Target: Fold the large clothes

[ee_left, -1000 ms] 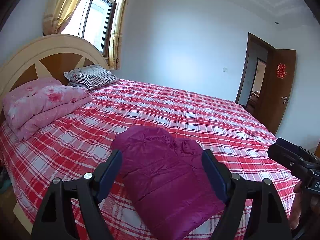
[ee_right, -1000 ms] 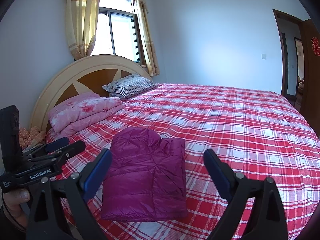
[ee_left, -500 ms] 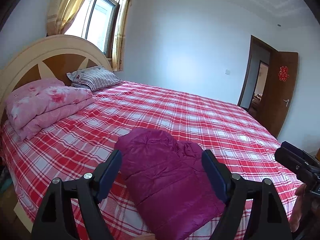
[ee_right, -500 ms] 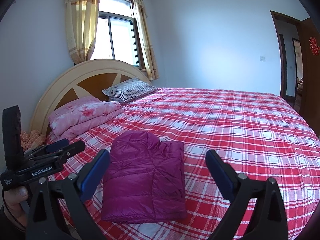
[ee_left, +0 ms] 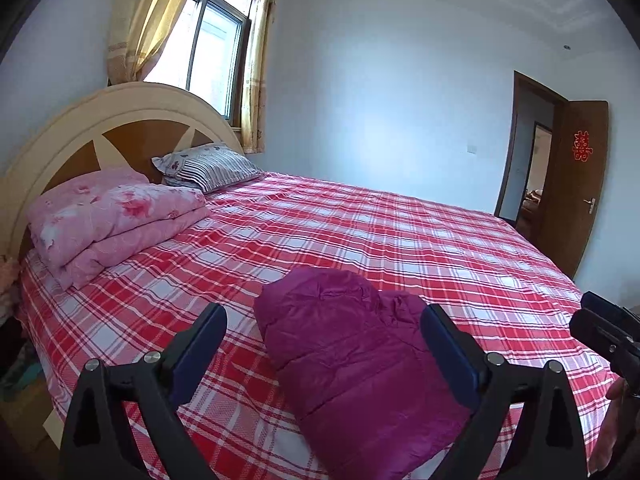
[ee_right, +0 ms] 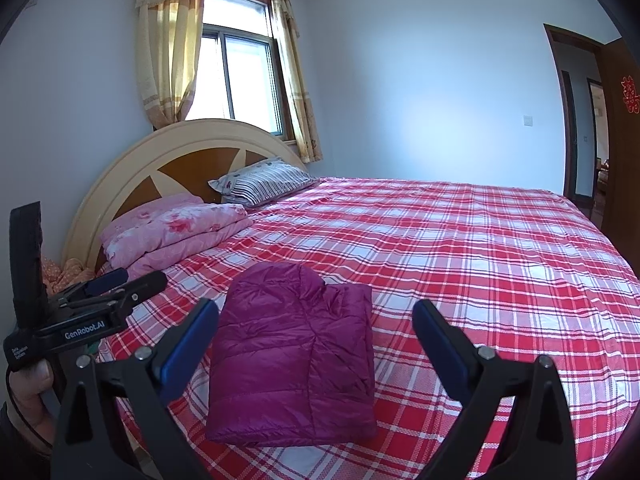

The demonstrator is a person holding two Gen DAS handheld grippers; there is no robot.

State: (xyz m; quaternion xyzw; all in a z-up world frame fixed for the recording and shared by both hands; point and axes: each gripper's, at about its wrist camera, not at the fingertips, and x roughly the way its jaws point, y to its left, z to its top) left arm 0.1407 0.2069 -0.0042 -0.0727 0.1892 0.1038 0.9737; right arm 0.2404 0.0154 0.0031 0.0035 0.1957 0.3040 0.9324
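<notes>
From the left wrist view, the left gripper point(ee_left: 322, 330) is hovering above the near edge of the bed point(ee_left: 400, 240), its blue-padded fingers point(ee_left: 198, 350) standing wide apart and gripping nothing. Between and beyond them, the folded magenta down jacket point(ee_left: 352, 360) is lying flat on the red plaid bedsheet point(ee_left: 360, 224), close to the near side of the mattress. A folded pink floral quilt point(ee_left: 116, 220) is resting against the curved headboard point(ee_left: 100, 128), with a striped pillow point(ee_left: 212, 166) just beside it. At the right edge, part of the right gripper point(ee_left: 608, 332) is showing, too little to tell its opening from here.

From the right wrist view, the right gripper point(ee_right: 316, 326) is also hanging over the near edge, jaws spread wide and empty. The down jacket point(ee_right: 296, 352) is sitting as a neat rectangle, hood end pointing toward the bed's middle, touched by neither tool. At the left, the left gripper point(ee_right: 116, 284) is being held in a hand point(ee_right: 30, 392), well clear of the jacket. A curtained window point(ee_right: 236, 76) is glowing behind the headboard.
</notes>
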